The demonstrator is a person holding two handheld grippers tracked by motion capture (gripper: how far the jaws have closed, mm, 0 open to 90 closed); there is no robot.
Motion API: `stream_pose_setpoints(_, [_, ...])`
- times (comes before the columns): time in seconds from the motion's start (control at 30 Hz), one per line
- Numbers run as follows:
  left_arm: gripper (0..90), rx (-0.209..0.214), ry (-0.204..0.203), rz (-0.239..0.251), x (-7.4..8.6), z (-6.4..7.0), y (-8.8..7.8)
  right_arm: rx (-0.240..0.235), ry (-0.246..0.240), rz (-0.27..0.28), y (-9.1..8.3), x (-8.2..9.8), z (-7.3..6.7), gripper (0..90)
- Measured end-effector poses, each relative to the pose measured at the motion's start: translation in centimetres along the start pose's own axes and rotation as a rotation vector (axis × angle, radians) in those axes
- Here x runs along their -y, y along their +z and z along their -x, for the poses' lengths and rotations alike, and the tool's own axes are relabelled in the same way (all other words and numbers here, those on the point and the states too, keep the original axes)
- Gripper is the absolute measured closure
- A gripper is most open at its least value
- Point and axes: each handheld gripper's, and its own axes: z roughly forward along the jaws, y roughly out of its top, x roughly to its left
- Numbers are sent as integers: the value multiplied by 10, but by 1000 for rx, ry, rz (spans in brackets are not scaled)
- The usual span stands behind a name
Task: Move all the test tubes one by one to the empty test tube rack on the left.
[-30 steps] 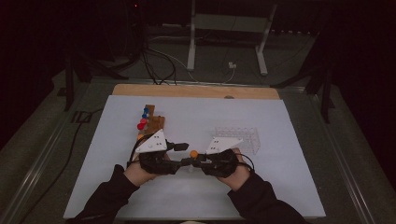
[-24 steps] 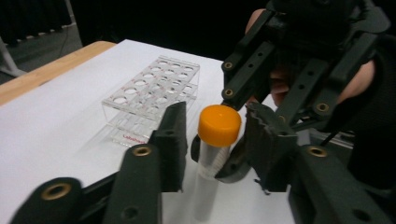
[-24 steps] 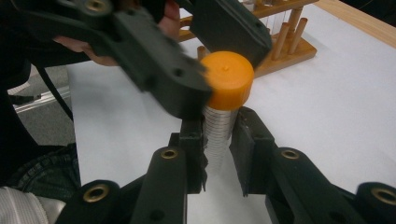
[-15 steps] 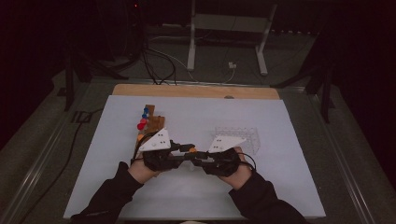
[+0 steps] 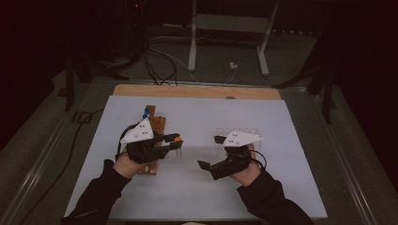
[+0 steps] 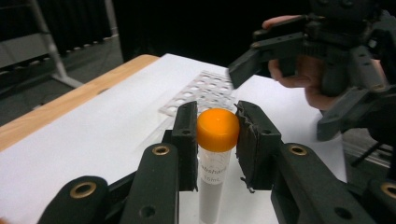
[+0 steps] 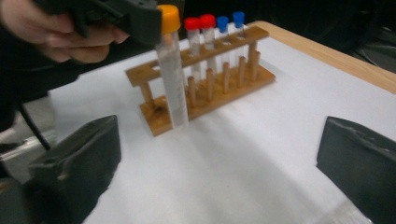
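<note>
My left gripper (image 6: 217,140) is shut on the orange cap of a clear tube (image 6: 215,163), which hangs upright above the white mat; it closed on it moments ago. In the high view the left gripper (image 5: 176,140) holds the tube (image 5: 177,139) beside a wooden rack (image 5: 157,124). My right gripper (image 5: 211,152) stands apart to the right; its jaws have just been opening and nothing is between them. In the right gripper view the wide-apart pads (image 7: 84,158) frame the held tube (image 7: 172,74) and the rack (image 7: 205,93), which holds red- and blue-capped tubes.
A clear plastic rack (image 5: 225,132) with several empty holes lies on the white mat (image 5: 281,122) just beyond my right hand, also in the left gripper view as the clear rack (image 6: 205,91). A wooden table edge (image 5: 197,91) runs along the far side.
The two grippers were together at the centre with the tube between them. Now they are apart: the right one has opened and let go, and the left one has carried the tube left and up.
</note>
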Motion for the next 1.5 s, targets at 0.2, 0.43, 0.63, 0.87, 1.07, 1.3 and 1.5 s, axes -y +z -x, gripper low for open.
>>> stream_pose_setpoints(0.2, [715, -54, -2, 22, -3, -7, -19, 31, 4, 12, -5, 9, 5, 0])
stream_pose_setpoints(0.43, [715, -111, -5, 41, -4, -12, -43, 52, 2, 29, -13, 20, 7, 0])
stream_pose_setpoints(0.63, [716, -163, -5, 56, -4, -14, -65, 38, 3, 47, -17, 23, 6, 0])
stream_pose_setpoints(0.87, [716, -233, -18, 41, 7, -21, -85, 21, 11, 64, -17, 24, 5, 0])
stream_pose_setpoints(1.07, [715, -267, -55, 41, 19, -30, -93, 18, 11, 68, -17, 24, 4, 0])
stream_pose_setpoints(1.3, [715, -280, -84, 12, 35, -34, -85, 13, 11, 76, -19, 24, 5, 0])
stream_pose_setpoints(1.5, [715, -276, -94, -12, 46, -36, -80, 17, 12, 81, -19, 24, 5, 0])
